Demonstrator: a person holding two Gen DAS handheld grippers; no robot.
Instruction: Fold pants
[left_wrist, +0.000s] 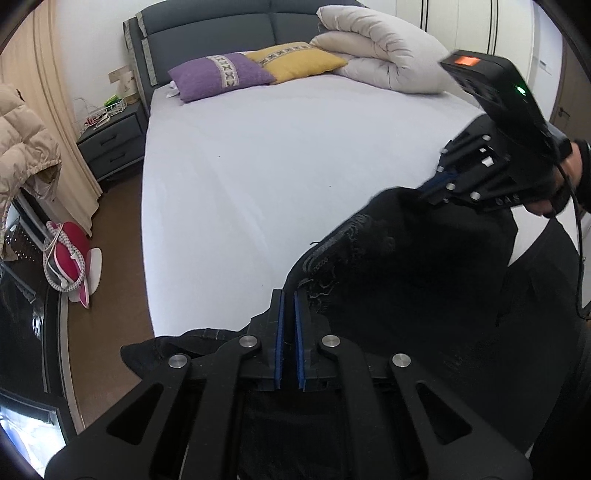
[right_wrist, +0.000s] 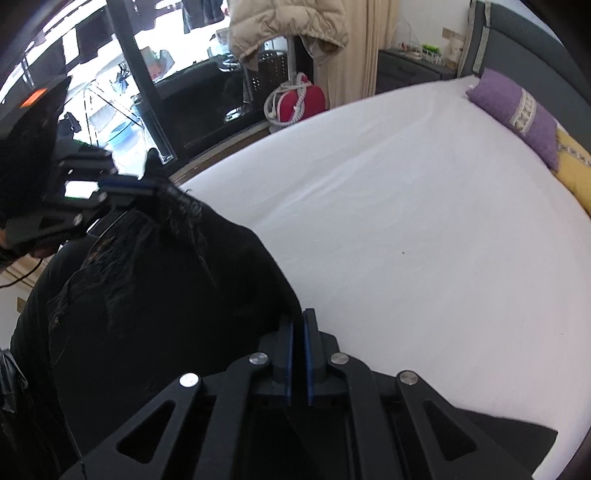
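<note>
Left gripper (left_wrist: 289, 295) clamped on a frayed edge of the black pants (left_wrist: 406, 280), blue pads nearly together. Right gripper (right_wrist: 298, 314) likewise pinched on the dark cloth (another edge, raised above the mattress). Pants slung between the two, hanging over the near edge of the white-sheeted bed (left_wrist: 258, 166). Farther off, purple pillow (left_wrist: 218, 75), yellow pillow (left_wrist: 295, 61), folded duvet (left_wrist: 380, 48).

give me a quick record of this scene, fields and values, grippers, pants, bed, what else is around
left gripper: shut on pants
right gripper: shut on pants
pants: black, held up between both grippers, above the near end of the bed
bed: white sheet, bare in the middle
at headboard: purple pillow, yellow pillow, folded duvet
beside bed: nightstand
</note>
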